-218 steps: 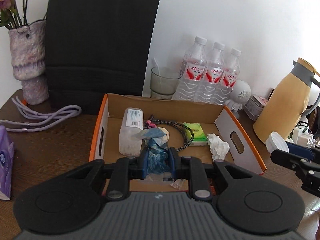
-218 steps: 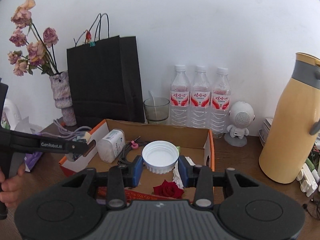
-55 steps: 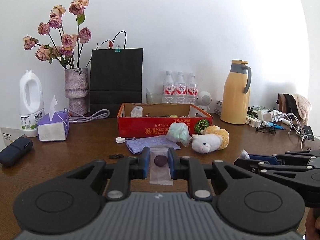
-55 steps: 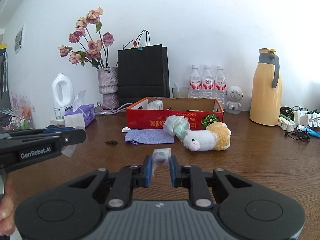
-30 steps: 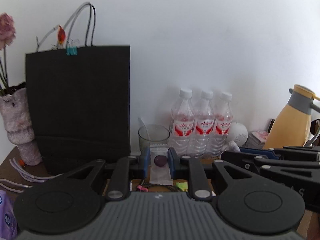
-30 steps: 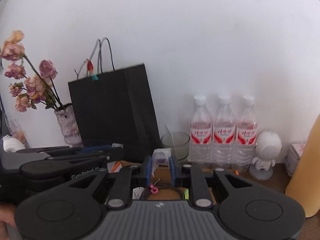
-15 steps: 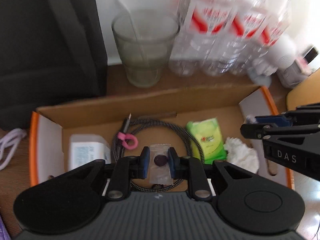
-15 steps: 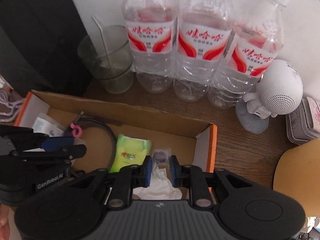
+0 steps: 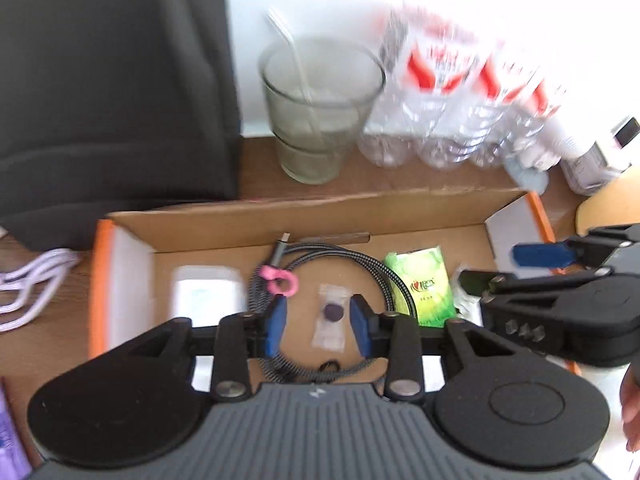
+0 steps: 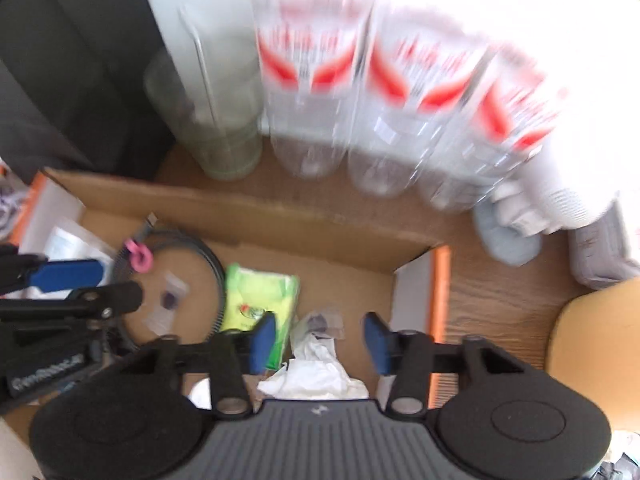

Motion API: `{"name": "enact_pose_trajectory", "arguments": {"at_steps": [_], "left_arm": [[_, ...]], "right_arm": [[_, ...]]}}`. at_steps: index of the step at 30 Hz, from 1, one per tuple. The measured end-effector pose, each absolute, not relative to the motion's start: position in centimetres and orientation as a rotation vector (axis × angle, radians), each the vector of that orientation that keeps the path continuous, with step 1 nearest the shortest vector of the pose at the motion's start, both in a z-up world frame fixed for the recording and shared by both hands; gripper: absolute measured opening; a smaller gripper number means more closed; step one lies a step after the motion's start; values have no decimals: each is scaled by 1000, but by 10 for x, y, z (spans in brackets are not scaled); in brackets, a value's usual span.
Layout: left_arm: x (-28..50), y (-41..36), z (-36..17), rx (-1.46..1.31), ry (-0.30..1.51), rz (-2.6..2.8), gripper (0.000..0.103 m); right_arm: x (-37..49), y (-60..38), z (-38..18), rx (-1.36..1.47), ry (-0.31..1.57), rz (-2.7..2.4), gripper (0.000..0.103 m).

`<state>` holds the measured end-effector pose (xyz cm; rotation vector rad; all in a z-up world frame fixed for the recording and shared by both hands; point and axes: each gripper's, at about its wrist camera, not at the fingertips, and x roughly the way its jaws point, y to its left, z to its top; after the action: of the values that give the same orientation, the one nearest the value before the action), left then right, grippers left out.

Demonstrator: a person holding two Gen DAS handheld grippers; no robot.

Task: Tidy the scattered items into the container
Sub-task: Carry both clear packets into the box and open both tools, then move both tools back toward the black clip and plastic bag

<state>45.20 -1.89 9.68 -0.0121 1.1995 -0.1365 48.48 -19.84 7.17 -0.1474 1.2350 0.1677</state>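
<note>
As both packets (image 9: 331, 317) drop, grippers (image 9: 319, 324) clear box (image 9: 256, 222) walls.

1. A black paper bag (image 9: 112, 80) stood at the back left of the wooden counter (image 9: 400, 182), against the white wall.
2. A clear drinking glass (image 9: 318, 108) with a straw (image 9: 294, 56) in it stood just right of the bag.
3. Three water bottles (image 10: 380, 92) with red-and-white labels stood in a row right of the glass, blurred.
4. A small white figure (image 10: 516, 208) on a grey base sat right of the bottles.
5. Pale looped cords (image 9: 28, 284) lay at the left edge.
</note>
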Motion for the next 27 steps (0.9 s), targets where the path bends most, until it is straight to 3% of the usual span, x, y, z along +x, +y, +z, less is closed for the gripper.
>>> {"name": "enact_pose_trajectory", "arguments": {"at_steps": [2, 5, 7, 14, 17, 27], "left_arm": [[435, -10, 118, -15, 1178, -128, 59], [402, 3, 149, -23, 1124, -125, 76], [380, 15, 163, -29, 1105, -119, 78], [303, 48, 184, -60, 1007, -28, 95], [259, 55, 180, -69, 863, 15, 100], [128, 44, 141, -15, 370, 7, 103]], "right_arm": [[471, -196, 96, -149, 1196, 168, 57], [443, -192, 129, -118, 1134, 195, 70], [423, -183, 145, -124, 1097, 216, 80], [355, -169, 174, -73, 976, 268, 85], [318, -170, 171, -32, 887, 251, 86], [169, -192, 136, 58, 328, 215, 88]]}}
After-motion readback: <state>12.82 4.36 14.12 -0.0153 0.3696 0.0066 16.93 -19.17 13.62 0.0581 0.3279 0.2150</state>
